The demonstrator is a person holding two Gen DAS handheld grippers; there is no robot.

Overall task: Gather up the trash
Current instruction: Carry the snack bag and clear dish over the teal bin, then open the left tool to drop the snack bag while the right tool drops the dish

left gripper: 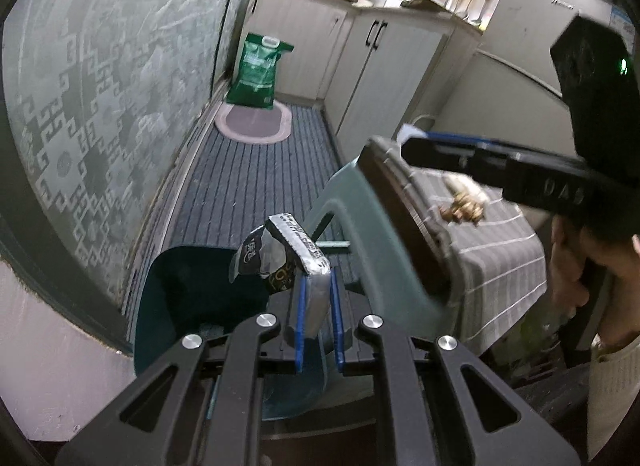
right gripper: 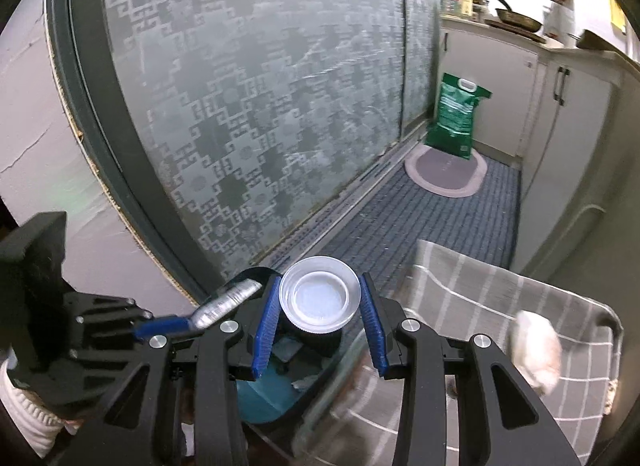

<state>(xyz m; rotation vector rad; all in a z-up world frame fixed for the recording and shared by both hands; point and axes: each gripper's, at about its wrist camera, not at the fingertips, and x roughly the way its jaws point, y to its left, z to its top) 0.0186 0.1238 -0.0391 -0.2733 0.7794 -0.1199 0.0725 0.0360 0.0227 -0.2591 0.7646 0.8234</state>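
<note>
Your left gripper (left gripper: 318, 298) is pinching a silver foil wrapper (left gripper: 298, 244) between its blue pads, jaws pressed nearly together on the wrapper's lower end. The wrapper's long axis runs up and to the left from the pads, its crumpled dark end hanging over the dark teal bin (left gripper: 160, 286) at lower left of the left wrist view. So the bin's mouth lies just ahead of and below that tip, slightly to its left; judged from this, a release here would probably drop the wrapper inside, though the near rim is hidden behind the gripper body.

Your right gripper (right gripper: 319, 302) holds a small clear plastic cup (right gripper: 319, 296) part-way spread, mouth facing the camera, blue pads against its rim on both sides. In the right wrist view the teal bin (right gripper: 264, 402) shows below the cup, at lower centre, with the left gripper (right gripper: 188, 322) and its wrapper (right gripper: 228, 300) coming in from the left edge. Both hands are close to the bin; the left one's load looks nearer the opening, so it seems the one to let go first.

To the right of the bin is a table under a grey striped cloth (left gripper: 492, 258), where brownish scraps (left gripper: 464, 207) are still lying; a blurred white wad (right gripper: 538, 350) sits on the cloth at the right of the right wrist view.

Writing: the wrapper's dark end carries pale characters, too smeared to read. The right gripper's side in the left view shows embossed letters, unclear. The green sack (left gripper: 258, 69) by the cabinets has print too small to read
</note>
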